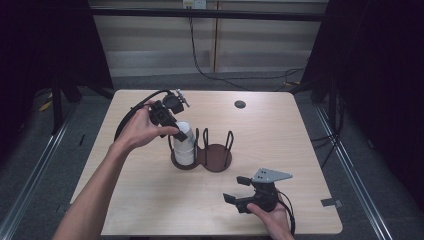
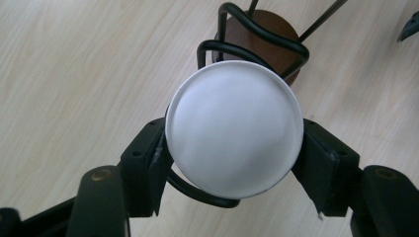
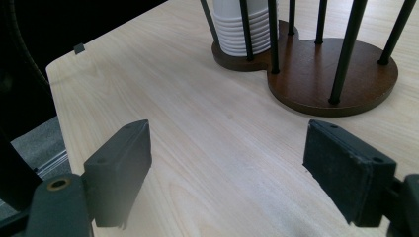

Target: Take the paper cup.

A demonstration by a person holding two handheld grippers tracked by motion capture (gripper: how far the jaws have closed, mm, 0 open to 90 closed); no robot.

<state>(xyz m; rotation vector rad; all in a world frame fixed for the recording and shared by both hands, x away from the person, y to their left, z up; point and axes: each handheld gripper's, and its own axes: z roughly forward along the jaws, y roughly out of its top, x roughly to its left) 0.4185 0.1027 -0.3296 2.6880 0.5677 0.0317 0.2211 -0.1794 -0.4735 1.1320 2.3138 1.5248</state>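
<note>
A stack of white paper cups [image 1: 184, 149] stands upside down in the left ring of a brown two-ring holder with black wire posts [image 1: 217, 158]. My left gripper [image 1: 182, 131] comes in from the left over that stack and is shut on the topmost white cup [image 2: 234, 131], one pad on each side of it. The cup's flat round end faces the left gripper view, with the holder's wire loops [image 2: 257, 42] behind it. My right gripper [image 1: 233, 189] rests near the table's front right, open and holding nothing. From the right gripper [image 3: 227, 163] view, the cup stack [image 3: 237, 29] and holder base [image 3: 316, 74] lie ahead.
The holder's right ring [image 1: 218, 150] has no cups in it. A small dark disc [image 1: 240, 104] sits at the back of the light wooden table [image 1: 150, 200]. Dark floor and cables surround the table.
</note>
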